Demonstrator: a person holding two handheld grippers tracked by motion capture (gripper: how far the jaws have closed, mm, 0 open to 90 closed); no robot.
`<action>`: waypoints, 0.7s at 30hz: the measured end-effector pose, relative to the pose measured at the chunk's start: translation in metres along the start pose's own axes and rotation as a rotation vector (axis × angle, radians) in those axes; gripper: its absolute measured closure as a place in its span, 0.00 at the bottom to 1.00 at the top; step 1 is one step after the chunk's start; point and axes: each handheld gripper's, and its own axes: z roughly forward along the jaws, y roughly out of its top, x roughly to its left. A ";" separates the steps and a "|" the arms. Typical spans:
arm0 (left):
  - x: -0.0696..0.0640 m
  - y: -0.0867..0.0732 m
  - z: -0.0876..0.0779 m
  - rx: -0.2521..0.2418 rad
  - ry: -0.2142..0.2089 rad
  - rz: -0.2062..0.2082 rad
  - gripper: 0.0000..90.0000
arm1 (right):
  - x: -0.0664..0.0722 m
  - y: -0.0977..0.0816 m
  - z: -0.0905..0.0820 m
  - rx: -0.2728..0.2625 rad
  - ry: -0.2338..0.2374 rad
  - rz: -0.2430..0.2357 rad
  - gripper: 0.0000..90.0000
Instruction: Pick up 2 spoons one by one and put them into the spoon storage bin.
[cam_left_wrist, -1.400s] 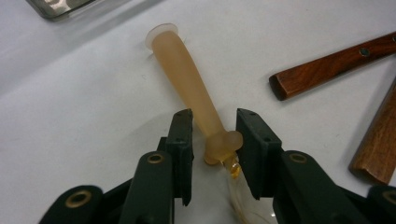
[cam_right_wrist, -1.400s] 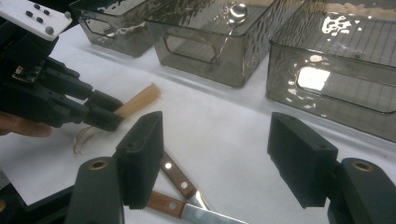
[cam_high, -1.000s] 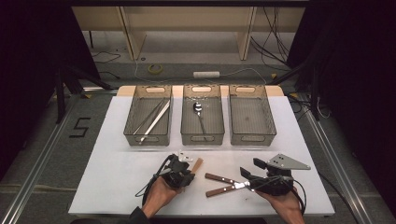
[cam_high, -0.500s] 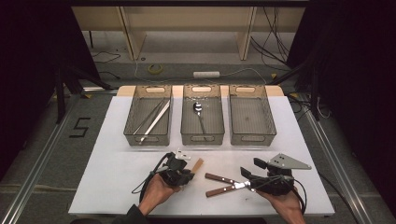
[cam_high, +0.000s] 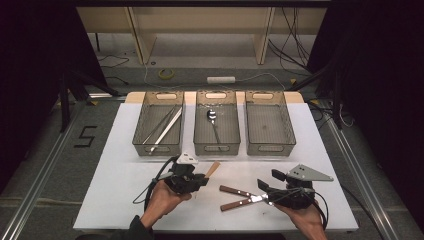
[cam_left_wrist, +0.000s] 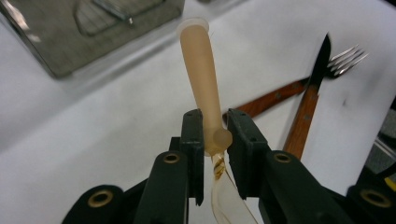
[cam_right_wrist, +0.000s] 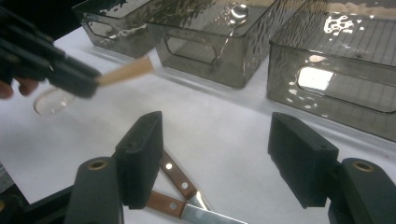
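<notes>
While the left gripper (cam_left_wrist: 215, 135) clamps its fingers on a plastic spoon (cam_left_wrist: 200, 74), the right gripper (cam_right_wrist: 215, 158) holds its fingers apart above the knife (cam_right_wrist: 187, 205).

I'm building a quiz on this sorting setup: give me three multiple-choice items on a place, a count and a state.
1. Where does the metal spoon lie?
A. left bin
B. middle bin
C. on the table

2. How many bins stand on the table?
A. two
B. three
C. four

3. What is the left gripper doing?
A. gripping a plastic spoon
B. open over a knife
C. resting in a bin

Answers: 1 B, it sits in the middle bin. 2 B, three stand in a row. 3 A, its jaws clamp the plastic spoon.
</notes>
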 end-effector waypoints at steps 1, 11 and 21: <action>0.002 0.004 -0.004 -0.018 0.000 0.001 0.85 | 0.000 0.000 0.000 -0.001 0.001 0.001 0.41; 0.029 0.049 -0.023 -0.146 0.017 -0.037 0.85 | 0.000 0.000 0.002 0.003 0.009 -0.002 0.40; 0.052 0.089 -0.007 -0.214 0.046 -0.054 0.85 | -0.001 0.000 0.003 0.002 0.018 0.001 0.40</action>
